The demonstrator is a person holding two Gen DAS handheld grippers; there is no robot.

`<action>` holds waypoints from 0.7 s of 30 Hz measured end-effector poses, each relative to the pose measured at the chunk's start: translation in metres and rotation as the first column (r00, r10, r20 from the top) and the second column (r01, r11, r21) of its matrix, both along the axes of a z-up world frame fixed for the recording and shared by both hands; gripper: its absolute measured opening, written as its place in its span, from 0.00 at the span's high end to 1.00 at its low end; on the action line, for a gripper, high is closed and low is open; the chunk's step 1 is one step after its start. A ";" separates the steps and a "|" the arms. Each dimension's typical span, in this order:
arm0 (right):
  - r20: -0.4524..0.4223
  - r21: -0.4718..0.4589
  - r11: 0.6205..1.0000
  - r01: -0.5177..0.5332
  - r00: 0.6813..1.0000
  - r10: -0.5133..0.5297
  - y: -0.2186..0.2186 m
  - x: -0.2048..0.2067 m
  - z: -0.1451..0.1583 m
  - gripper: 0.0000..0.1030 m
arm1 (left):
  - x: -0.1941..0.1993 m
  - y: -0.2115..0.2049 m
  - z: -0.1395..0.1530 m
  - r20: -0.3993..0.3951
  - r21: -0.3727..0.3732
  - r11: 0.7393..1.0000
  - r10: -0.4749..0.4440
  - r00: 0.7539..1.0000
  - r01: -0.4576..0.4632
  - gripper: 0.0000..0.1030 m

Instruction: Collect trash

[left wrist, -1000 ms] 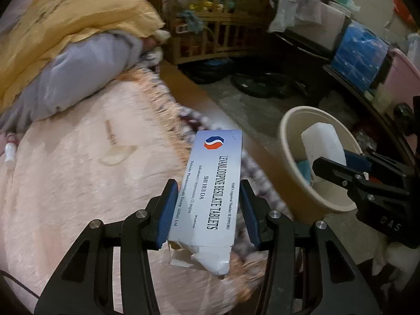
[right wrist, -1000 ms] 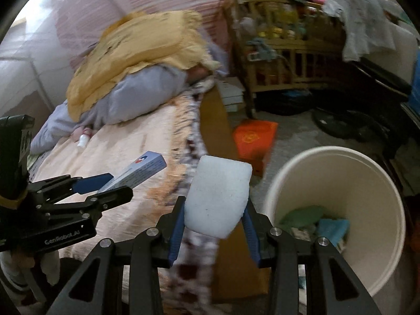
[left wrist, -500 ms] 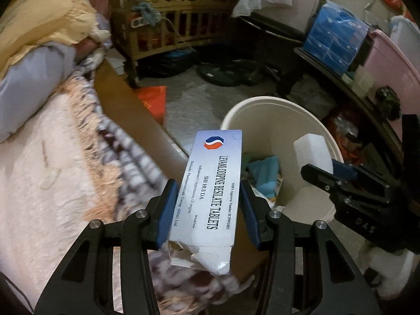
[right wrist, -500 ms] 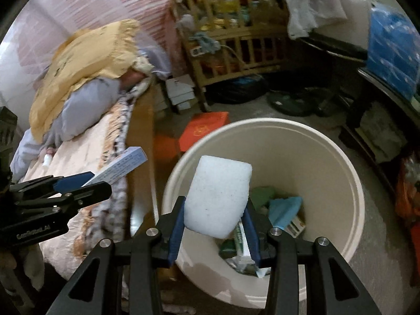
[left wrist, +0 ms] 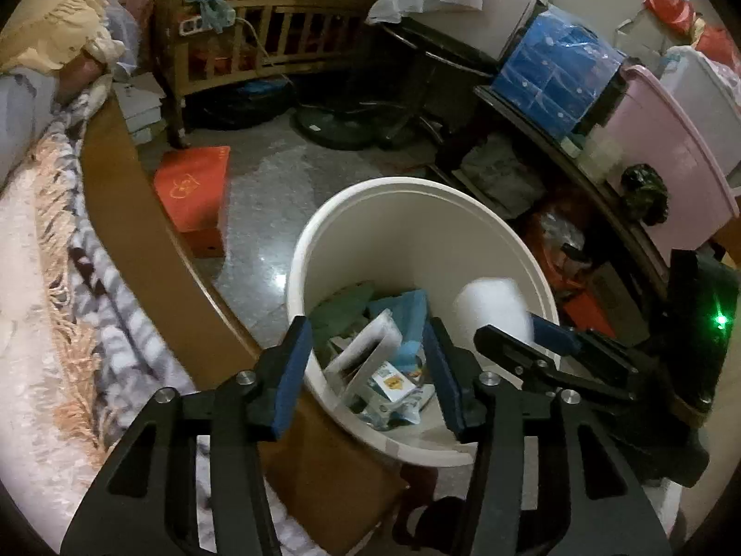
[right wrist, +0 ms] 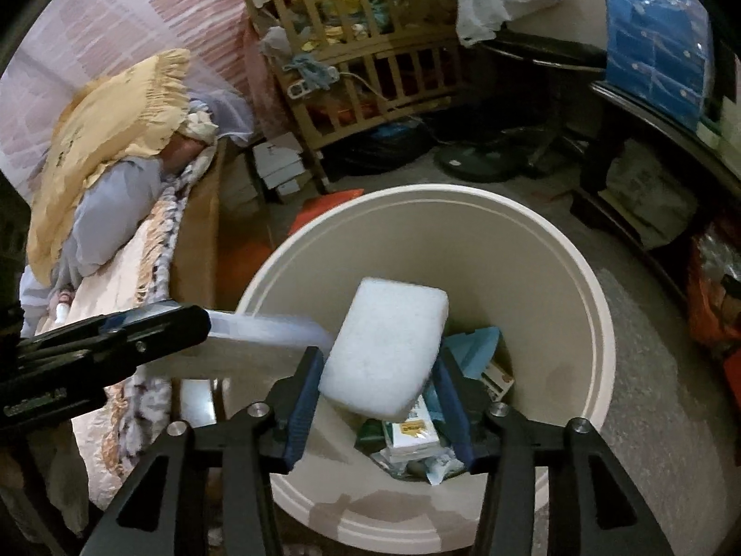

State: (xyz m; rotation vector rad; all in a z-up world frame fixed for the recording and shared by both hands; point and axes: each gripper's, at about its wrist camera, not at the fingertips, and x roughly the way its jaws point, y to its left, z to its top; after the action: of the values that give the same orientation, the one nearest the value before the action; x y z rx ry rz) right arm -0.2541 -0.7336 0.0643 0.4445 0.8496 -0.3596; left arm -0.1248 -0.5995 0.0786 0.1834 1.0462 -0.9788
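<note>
A cream trash bucket point(left wrist: 417, 194) stands on the floor beside the bed, with several bits of paper and packaging in it; it also shows in the right wrist view point(right wrist: 597, 306). My left gripper point(left wrist: 366, 370) is open over the bucket, and the tablet box point(left wrist: 366, 354) lies tilted in the bucket below it; in the right wrist view the box point(right wrist: 268, 338) is a blurred streak leaving the left gripper. My right gripper point(right wrist: 377, 398) hangs over the bucket with a white foam block point(right wrist: 389, 347) between its pads, the jaws spread; the block point(left wrist: 491, 308) looks blurred.
The bed with its fringed blanket point(left wrist: 55, 306) and wooden edge point(left wrist: 153, 255) lies to the left. An orange box point(left wrist: 194, 190) sits on the floor. A wooden crib point(left wrist: 273, 32), a fan base point(left wrist: 342, 125) and shelves with bins point(left wrist: 555, 69) crowd the far side.
Both grippers moved from the bed to over the bucket. My left gripper opened and the tablet box dropped into the bucket. My right gripper's jaws have spread around the foam block.
</note>
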 end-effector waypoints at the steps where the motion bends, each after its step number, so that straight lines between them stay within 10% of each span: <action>1: -0.010 0.001 1.000 0.009 1.000 -0.009 -0.002 -0.001 -0.001 0.53 | -0.001 0.000 -0.001 -0.001 0.001 1.000 -0.002 1.000 0.002 0.45; 21: 0.141 -0.198 0.978 0.067 0.989 -0.039 0.056 -0.023 0.066 0.50 | -0.038 0.090 0.050 0.294 -0.079 0.990 0.138 0.946 -0.120 0.45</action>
State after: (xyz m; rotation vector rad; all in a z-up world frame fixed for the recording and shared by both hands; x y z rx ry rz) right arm -0.2775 -0.6776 0.1308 0.2992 0.6613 -0.4556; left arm -0.1625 -0.5096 0.1286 0.2036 0.7398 -0.8322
